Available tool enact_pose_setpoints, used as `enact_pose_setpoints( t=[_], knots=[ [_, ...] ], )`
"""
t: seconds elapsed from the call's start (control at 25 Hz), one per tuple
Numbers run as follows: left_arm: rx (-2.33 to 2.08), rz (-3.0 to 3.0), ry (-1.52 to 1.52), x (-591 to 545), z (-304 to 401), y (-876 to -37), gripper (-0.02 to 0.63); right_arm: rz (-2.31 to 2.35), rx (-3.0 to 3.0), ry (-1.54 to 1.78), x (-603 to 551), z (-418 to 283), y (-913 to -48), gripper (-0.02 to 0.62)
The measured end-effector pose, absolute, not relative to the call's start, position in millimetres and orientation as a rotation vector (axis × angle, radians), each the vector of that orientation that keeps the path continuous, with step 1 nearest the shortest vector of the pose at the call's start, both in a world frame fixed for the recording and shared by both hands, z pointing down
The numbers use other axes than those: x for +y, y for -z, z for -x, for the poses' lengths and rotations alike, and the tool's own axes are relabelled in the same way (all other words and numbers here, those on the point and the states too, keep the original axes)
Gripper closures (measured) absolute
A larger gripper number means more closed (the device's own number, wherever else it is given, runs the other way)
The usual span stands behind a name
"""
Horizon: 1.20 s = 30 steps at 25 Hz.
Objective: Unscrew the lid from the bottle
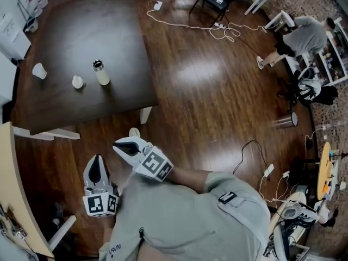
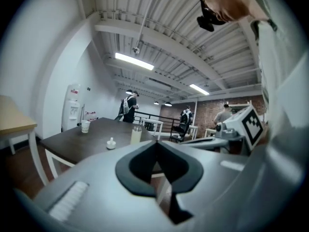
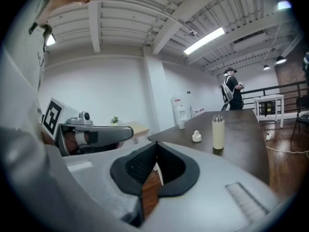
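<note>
table point(image 1: 81, 31): cut off at top edge | white piece point(image 1: 78, 81) beside bottle point(image 1: 101, 74): too small to identify

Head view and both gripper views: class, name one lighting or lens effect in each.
Head view: a bright glare patch on the wooden floor, right of the dark table. Left gripper view: fisheye curves the ceiling beams; corners go black. Right gripper view: the strip light burns white; the bottle looks sharp.

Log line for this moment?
left claw: shut, empty | right claw: shut, empty | bottle: upright on table, uncapped | lid: beside bottle
</note>
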<state>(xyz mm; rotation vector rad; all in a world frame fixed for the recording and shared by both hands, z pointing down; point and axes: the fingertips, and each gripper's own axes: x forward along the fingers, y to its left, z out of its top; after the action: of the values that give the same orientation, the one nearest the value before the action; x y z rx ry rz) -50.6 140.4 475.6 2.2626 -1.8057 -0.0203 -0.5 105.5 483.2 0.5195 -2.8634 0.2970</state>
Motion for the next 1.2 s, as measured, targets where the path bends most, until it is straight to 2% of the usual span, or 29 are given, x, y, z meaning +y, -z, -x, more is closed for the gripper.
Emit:
enact_pose_setpoints(
  t=[0.2,0.72,1.2],
  knots=[
    [-1.801,-2.245,0.065,194,21,-474,0.603,-0.475,-2.842,-0.187,161,-24,-471,0.594],
    [-1.897,-2.28,0.113,240,-45,-448,0.603,-0.438,-2.892,-0.055,194,-83,-434,0.594],
    [-1.92,-2.292,0.088,207,-213,-442,0.604,-0.53,-2.959,-0.039,161,-261,-429,0.594]
  ],
)
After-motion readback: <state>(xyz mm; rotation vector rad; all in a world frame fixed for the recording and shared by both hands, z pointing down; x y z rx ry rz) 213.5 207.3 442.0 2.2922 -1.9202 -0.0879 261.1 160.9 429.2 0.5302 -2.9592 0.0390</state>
